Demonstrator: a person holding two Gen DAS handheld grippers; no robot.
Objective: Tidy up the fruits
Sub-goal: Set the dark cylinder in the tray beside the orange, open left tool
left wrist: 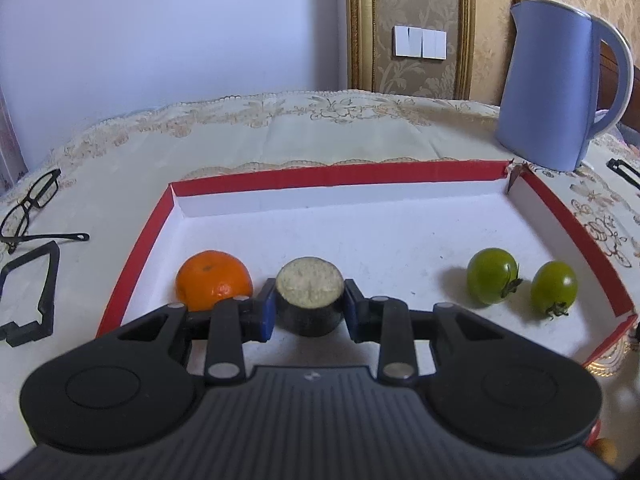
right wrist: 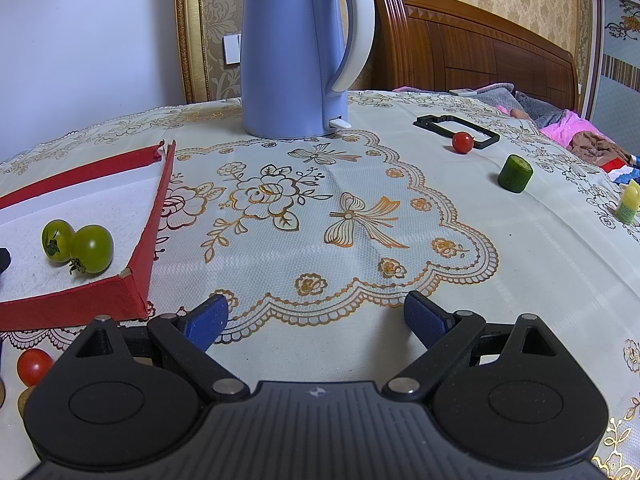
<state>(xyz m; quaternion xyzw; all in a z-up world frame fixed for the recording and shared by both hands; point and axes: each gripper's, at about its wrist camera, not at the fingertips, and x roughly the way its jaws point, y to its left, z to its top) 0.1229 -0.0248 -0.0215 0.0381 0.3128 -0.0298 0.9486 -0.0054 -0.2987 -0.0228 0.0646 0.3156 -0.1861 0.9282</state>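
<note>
From the left wrist we see our left gripper (left wrist: 309, 308) with its fingers (left wrist: 267, 314) clamped on an eggplant chunk (left wrist: 310, 296), cut face up, inside the red-rimmed tray (left wrist: 400, 174). An orange (left wrist: 214, 280) sits just left of it; two green tomatoes (left wrist: 493, 276) (left wrist: 554, 288) lie to the right. Glasses (left wrist: 30, 208) rest on the tabletop (left wrist: 280, 136), a kettle (left wrist: 560, 84) beyond.

From the right wrist, our right gripper (right wrist: 316, 320) hovers over the cloth, fingers (right wrist: 208, 320) spread wide and empty. The tray's corner lies left with both tomatoes. A red tomato (right wrist: 463, 142) and cucumber piece (right wrist: 515, 173) sit far right; another red tomato (right wrist: 33, 366) lies near the gripper's left side.
</note>
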